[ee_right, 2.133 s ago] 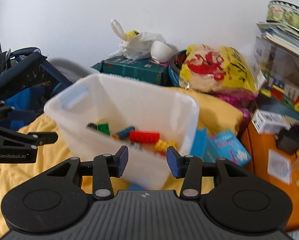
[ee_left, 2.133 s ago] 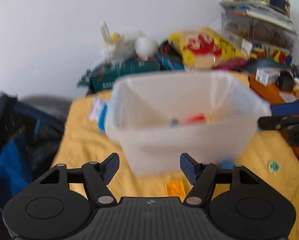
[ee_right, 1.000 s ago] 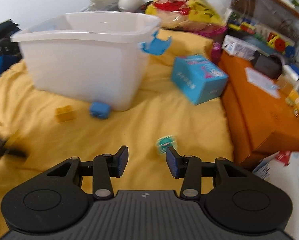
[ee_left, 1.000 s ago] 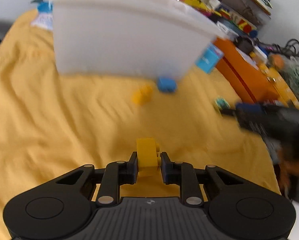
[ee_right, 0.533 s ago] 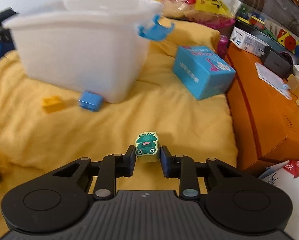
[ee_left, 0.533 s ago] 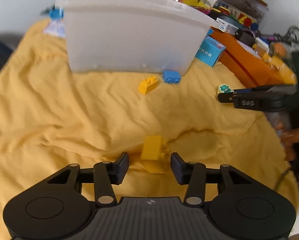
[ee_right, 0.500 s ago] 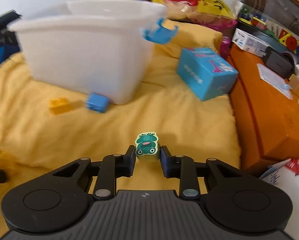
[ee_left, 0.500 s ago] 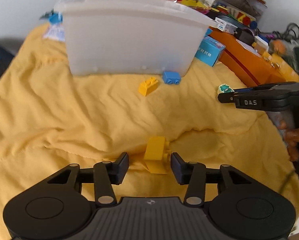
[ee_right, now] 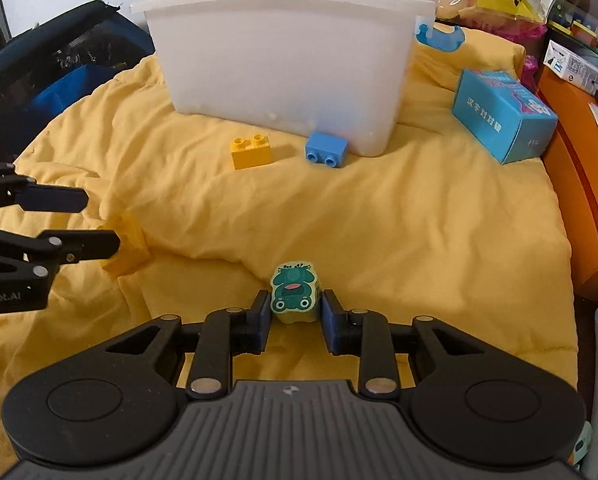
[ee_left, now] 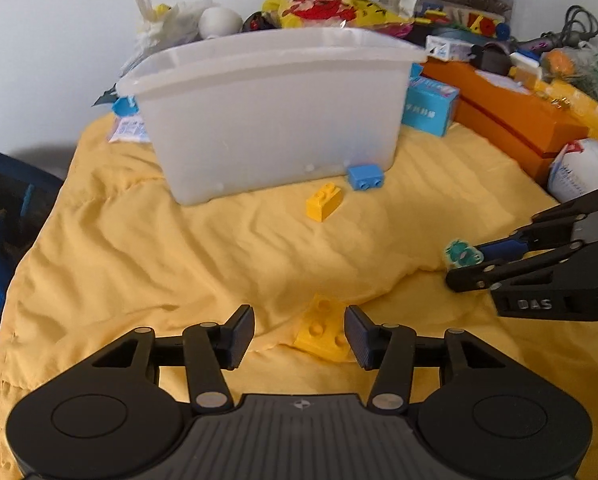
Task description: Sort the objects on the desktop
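Observation:
My left gripper (ee_left: 299,333) is open; a yellow brick (ee_left: 322,332) lies on the yellow cloth between its fingers, nearer the right one. In the right wrist view the same brick (ee_right: 128,245) sits by the left gripper's fingertips (ee_right: 99,222). My right gripper (ee_right: 293,316) is shut on a green frog eraser (ee_right: 294,293); it shows in the left wrist view too (ee_left: 461,254). A second yellow brick (ee_right: 251,151) and a blue brick (ee_right: 325,149) lie in front of the white plastic bin (ee_right: 283,46).
A blue carton (ee_right: 503,116) lies right of the bin. An orange box (ee_right: 587,184) edges the cloth on the right. A dark blue bag (ee_right: 47,76) is at the left. Bags and stacked clutter (ee_left: 331,8) stand behind the bin.
The left gripper opened wider and drew back; the yellow brick it gripped a second ago now lies free on the cloth. The right gripper closed on the frog eraser and still holds it.

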`<state>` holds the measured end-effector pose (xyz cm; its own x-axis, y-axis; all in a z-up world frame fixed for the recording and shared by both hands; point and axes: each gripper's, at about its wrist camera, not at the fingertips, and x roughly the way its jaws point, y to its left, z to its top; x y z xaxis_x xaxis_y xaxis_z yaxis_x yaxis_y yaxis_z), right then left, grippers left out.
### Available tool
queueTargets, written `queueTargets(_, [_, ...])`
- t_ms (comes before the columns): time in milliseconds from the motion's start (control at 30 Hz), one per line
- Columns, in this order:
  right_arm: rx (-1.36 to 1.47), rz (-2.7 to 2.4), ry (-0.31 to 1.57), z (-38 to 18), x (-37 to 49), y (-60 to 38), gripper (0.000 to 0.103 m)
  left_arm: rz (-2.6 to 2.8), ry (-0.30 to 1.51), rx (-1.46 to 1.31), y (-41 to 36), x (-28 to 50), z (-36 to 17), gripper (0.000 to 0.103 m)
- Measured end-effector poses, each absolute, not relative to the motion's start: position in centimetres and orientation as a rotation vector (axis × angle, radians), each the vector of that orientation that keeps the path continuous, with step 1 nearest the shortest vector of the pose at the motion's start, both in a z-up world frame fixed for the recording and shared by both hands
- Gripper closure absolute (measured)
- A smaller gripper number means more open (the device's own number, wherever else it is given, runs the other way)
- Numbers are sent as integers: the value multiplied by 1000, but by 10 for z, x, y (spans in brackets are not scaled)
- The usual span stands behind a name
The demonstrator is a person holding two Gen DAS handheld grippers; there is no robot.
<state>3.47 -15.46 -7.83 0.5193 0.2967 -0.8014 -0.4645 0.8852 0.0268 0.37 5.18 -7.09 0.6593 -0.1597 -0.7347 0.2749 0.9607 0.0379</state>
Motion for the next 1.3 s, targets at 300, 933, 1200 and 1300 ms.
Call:
queueTargets(300, [-187,452,923,-78,35,-156,71,-285,813,203,40,2,-75,45])
queueTargets(933, [-174,471,851,-46,49,-148,74,-333,702,92,49,33,-18,66])
queueTargets(1200, [-168,475,603,46,91,-135,74,-259,478,150,56,94,71,66])
queueTargets(1300, [-168,451,546,69,122,-123,74,-217,453,170,56,128,77,66])
